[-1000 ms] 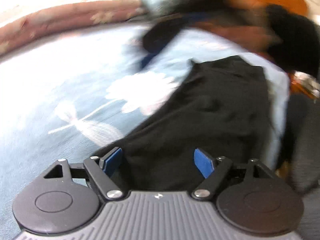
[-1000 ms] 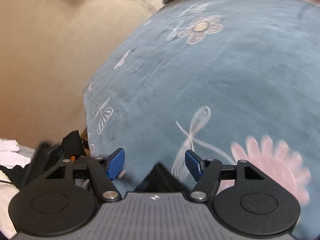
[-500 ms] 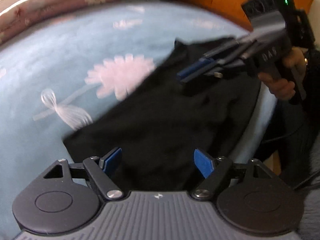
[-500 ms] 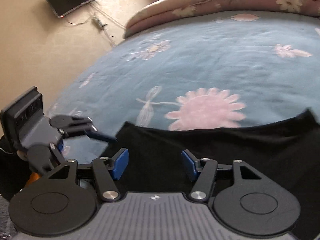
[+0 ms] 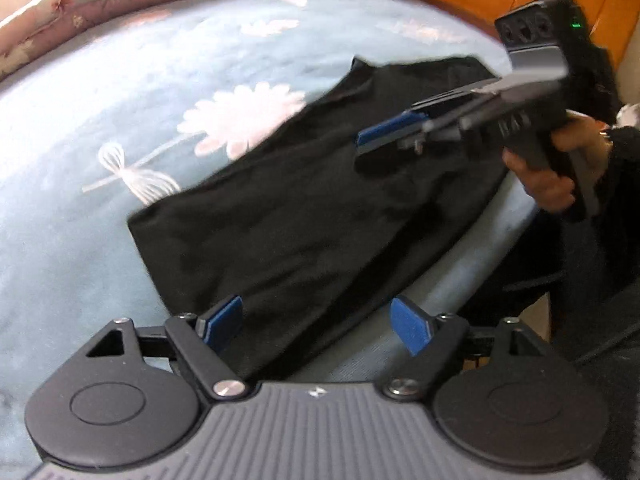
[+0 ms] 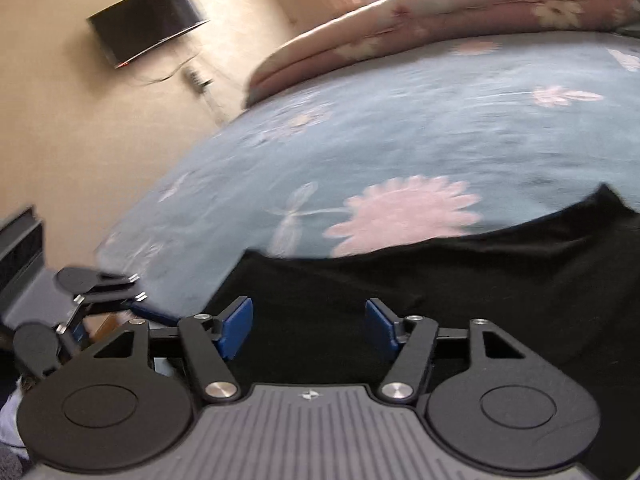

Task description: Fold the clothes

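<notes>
Lying flat on the blue flowered bed [image 5: 72,168], the black garment [image 5: 304,216] stretches along the near edge, beside a large pink flower print [image 6: 404,212]. The left hand-held gripper [image 5: 320,320] hovers over one end of the cloth, jaws spread wide and opening, pads clear of the fabric. The right hand-held gripper [image 6: 308,324], gripped by a hand [image 5: 560,168], is above the other end, jaws apart and widening too, holding nothing. A rolled pink quilt [image 6: 440,24] lies at the bed's far side.
</notes>
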Action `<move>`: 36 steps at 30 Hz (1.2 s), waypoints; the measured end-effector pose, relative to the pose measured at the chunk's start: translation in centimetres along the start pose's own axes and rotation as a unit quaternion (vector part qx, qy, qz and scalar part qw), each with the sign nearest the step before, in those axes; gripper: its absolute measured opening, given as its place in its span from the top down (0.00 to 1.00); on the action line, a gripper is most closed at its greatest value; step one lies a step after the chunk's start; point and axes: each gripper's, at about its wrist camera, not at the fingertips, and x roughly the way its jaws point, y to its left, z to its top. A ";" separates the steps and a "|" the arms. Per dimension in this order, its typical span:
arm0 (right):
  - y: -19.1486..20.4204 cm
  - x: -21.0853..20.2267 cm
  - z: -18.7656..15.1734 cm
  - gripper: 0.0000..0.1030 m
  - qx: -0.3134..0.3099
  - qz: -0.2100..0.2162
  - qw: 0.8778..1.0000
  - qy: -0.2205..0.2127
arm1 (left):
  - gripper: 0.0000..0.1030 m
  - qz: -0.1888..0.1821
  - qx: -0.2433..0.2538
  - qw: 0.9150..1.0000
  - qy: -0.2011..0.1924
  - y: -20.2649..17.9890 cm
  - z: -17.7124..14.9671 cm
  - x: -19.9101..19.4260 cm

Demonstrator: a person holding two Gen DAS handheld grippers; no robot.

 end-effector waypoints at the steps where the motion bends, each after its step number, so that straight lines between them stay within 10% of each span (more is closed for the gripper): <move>1: 0.4 0.4 -0.4 0.33 -0.009 0.002 1.000 0.008 | 0.21 0.007 -0.006 1.000 0.011 -0.1 -0.2 0.7; 15: -1.1 1.5 -3.5 0.00 0.004 0.075 0.997 -0.006 | 0.21 0.074 -0.036 0.996 0.021 0.0 -0.3 -0.2; 36: -1.5 0.9 -4.0 0.00 0.045 0.085 0.995 -0.024 | 0.21 0.058 -0.002 0.997 0.055 -2.2 -1.5 0.2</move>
